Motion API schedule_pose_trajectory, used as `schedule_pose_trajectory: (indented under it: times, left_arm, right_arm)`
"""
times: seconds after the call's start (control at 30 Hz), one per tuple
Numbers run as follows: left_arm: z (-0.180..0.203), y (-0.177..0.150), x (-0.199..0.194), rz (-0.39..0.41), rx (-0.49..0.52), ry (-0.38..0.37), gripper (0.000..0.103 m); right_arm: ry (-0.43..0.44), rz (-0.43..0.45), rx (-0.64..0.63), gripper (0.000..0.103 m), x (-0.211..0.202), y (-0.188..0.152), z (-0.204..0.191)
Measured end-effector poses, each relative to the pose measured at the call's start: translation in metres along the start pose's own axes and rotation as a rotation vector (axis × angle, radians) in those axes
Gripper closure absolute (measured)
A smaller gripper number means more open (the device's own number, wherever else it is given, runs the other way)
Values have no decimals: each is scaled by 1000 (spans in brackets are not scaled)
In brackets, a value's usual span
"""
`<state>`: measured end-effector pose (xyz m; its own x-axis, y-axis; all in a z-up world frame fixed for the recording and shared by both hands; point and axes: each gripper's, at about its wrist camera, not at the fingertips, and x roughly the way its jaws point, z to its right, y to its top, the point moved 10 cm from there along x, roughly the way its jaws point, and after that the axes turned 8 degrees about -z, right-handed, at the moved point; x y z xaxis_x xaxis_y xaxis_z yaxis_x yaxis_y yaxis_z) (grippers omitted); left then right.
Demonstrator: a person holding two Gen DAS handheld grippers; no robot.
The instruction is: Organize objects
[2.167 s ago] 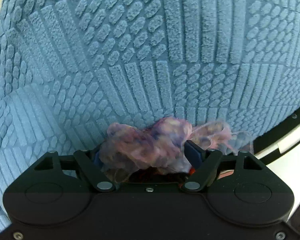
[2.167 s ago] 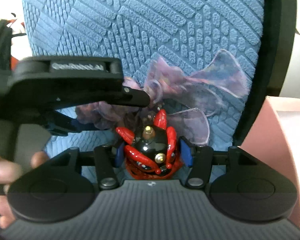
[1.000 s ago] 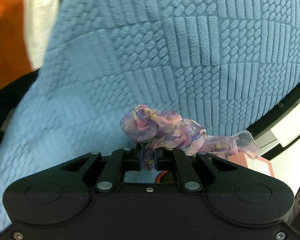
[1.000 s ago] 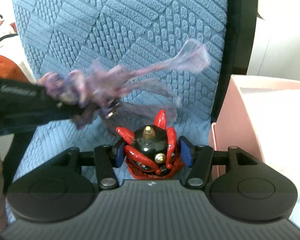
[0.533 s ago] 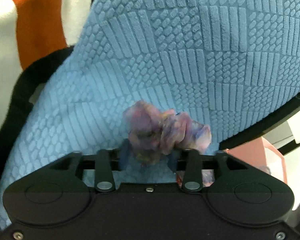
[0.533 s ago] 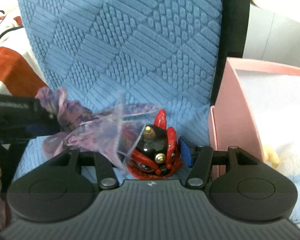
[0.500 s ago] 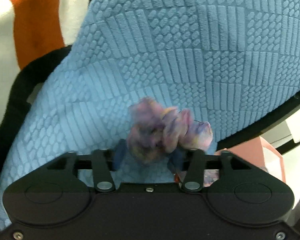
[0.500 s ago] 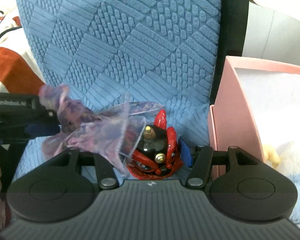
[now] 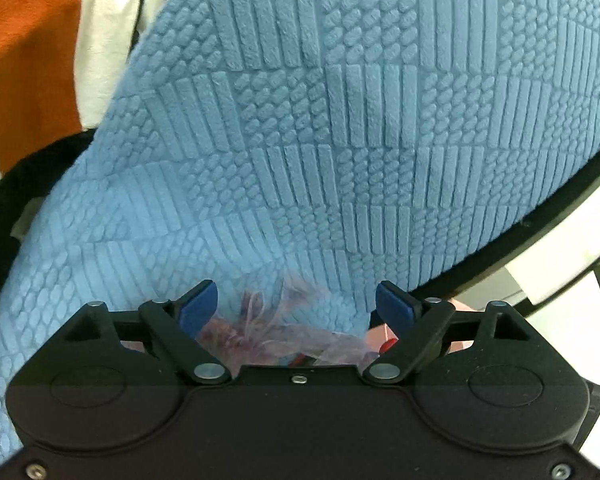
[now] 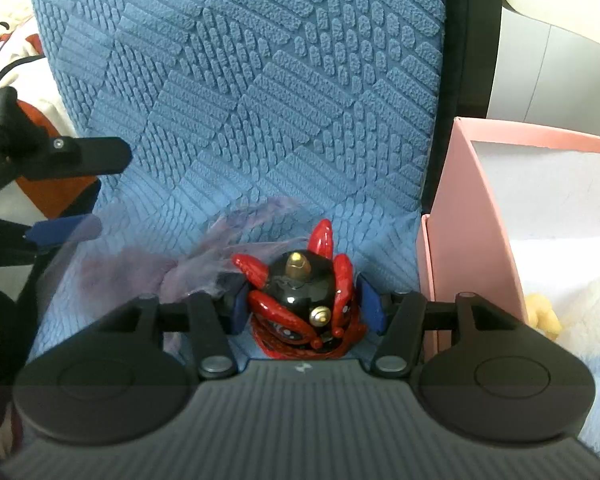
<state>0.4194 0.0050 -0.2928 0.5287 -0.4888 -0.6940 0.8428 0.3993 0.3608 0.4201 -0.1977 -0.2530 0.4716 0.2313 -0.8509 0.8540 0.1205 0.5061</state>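
Sheer purple-pink organza pouch [image 10: 236, 256] just got let go: half a second back the left gripper [image 9: 298, 304] had it bunched up between its pads, and now those jaws are spreading apart with nothing pressed between them. The fabric has flopped down onto the blue textured cushion [image 10: 260, 80], near its lower right edge, lying just beside the right gripper [image 10: 300, 304]. In the left wrist view you only catch a blurry wisp of it low between the blue pads.

Right gripper hasn't budged; it's clamped on the red and black figurine [image 10: 300, 300], same as a second ago.

So my read: pouch is off, figurine is free of it. The pink box [image 10: 456, 208] sits right off the cushion's right edge, which looks like the likely drop spot.
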Motion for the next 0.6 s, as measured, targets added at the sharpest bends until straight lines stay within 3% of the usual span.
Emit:
schedule_pose_trajectory:
  times: [0.33,0.6]
  left_arm:
    - [-25,-23,16,-124,10,194,17]
    - [-32,-50,35,-255,39,291,17]
  right_arm:
    - [-3,-2,-14,45,4,2,-2]
    - [-6,-8,-29,44,8,3,-3]
